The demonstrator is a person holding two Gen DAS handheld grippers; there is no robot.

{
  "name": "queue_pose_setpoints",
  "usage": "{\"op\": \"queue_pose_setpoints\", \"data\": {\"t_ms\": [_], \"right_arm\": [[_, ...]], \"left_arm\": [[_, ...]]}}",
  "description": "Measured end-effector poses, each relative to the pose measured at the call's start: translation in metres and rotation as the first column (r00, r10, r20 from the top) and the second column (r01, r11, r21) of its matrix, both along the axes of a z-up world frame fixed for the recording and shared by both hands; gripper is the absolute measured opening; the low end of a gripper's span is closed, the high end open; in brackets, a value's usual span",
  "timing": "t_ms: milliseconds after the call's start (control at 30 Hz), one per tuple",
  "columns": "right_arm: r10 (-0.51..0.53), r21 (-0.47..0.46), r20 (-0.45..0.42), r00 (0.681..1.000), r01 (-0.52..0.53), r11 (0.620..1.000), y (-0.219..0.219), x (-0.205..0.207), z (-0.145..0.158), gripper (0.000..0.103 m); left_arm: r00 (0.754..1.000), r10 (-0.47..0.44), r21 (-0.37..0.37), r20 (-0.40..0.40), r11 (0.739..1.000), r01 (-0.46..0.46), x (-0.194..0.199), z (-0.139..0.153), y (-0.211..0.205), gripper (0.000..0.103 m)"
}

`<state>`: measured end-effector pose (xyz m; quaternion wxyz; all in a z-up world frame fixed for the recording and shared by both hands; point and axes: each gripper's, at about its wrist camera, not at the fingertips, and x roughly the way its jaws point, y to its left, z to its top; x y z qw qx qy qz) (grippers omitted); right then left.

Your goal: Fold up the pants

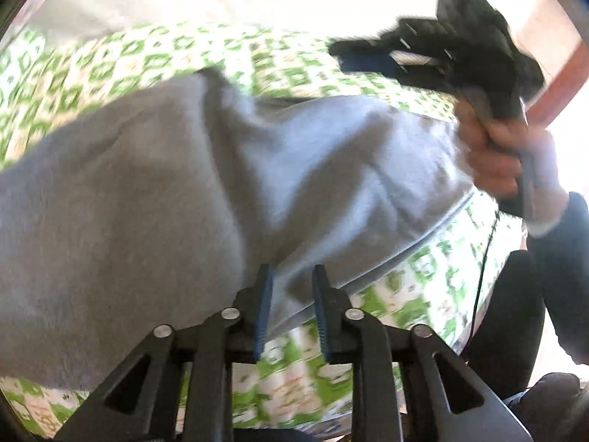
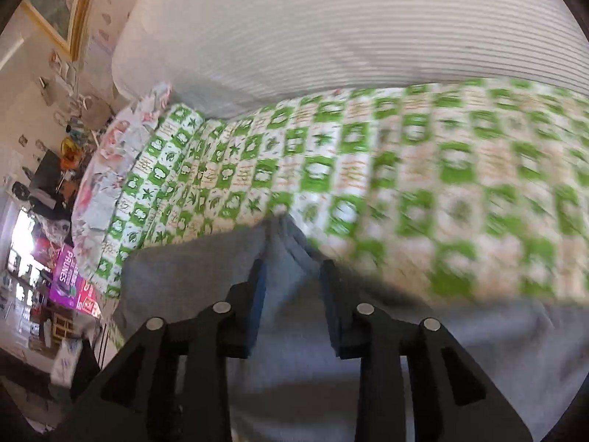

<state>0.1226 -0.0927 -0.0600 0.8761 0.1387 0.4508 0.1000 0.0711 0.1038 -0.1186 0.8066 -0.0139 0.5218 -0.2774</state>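
Grey pants (image 1: 184, 191) hang lifted over a bed with a green and white patterned sheet (image 1: 279, 70). My left gripper (image 1: 292, 280) is shut on a lower edge of the grey fabric, which bunches between its blue pads. In the left wrist view the right gripper (image 1: 371, 49) shows at the top right, held in a hand above the pants. In the right wrist view my right gripper (image 2: 292, 272) is shut on a fold of the grey pants (image 2: 287, 258), above the patterned sheet (image 2: 405, 169).
A white striped pillow or cover (image 2: 331, 25) lies at the far side of the bed. A floral cushion (image 2: 110, 169) sits at the bed's left end. A cluttered room with a purple box (image 2: 70, 280) lies to the left. The person's dark-clothed legs (image 1: 515, 313) stand right.
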Motion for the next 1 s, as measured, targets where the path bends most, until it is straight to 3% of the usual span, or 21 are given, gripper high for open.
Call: {"op": "queue_pose_setpoints", "data": {"t_ms": [133, 333, 467, 633, 733, 833, 967, 1000], "right_arm": [[-0.078, -0.004, 0.026, 0.997, 0.078, 0.997, -0.029, -0.059, 0.01, 0.033], [-0.264, 0.002, 0.025, 0.964, 0.264, 0.965, -0.093, -0.14, 0.013, 0.037], [-0.44, 0.009, 0.029, 0.898, 0.44, 0.898, -0.146, -0.192, 0.02, 0.038], [-0.659, 0.009, 0.022, 0.752, 0.659, 0.752, -0.214, -0.243, 0.024, 0.038], [-0.747, 0.062, 0.014, 0.665, 0.745, 0.664, -0.251, -0.263, 0.023, 0.043], [-0.786, 0.1, 0.005, 0.618, 0.782, 0.615, -0.278, -0.268, 0.018, 0.043], [-0.795, 0.133, 0.011, 0.607, 0.787, 0.603, -0.299, -0.256, 0.011, 0.043], [-0.786, 0.141, 0.025, 0.618, 0.776, 0.615, -0.302, -0.251, 0.01, 0.042]], "left_arm": [[0.998, -0.055, 0.003, 0.039, 0.999, 0.055, -0.011, 0.013, -0.034, 0.043], [0.991, -0.132, 0.006, 0.029, 0.991, 0.132, -0.016, 0.007, -0.09, 0.044], [0.981, -0.191, 0.029, 0.021, 0.981, 0.191, -0.013, -0.002, -0.124, 0.044], [0.96, -0.277, 0.09, 0.049, 0.958, 0.272, -0.016, -0.002, -0.173, 0.046], [0.947, -0.312, 0.136, 0.073, 0.944, 0.3, -0.015, -0.002, -0.197, 0.05], [0.943, -0.325, 0.172, 0.071, 0.935, 0.31, -0.009, -0.007, -0.213, 0.05], [0.935, -0.35, 0.207, 0.056, 0.92, 0.332, -0.005, -0.015, -0.228, 0.049], [0.934, -0.353, 0.213, 0.05, 0.918, 0.336, -0.004, -0.016, -0.23, 0.04]]}}
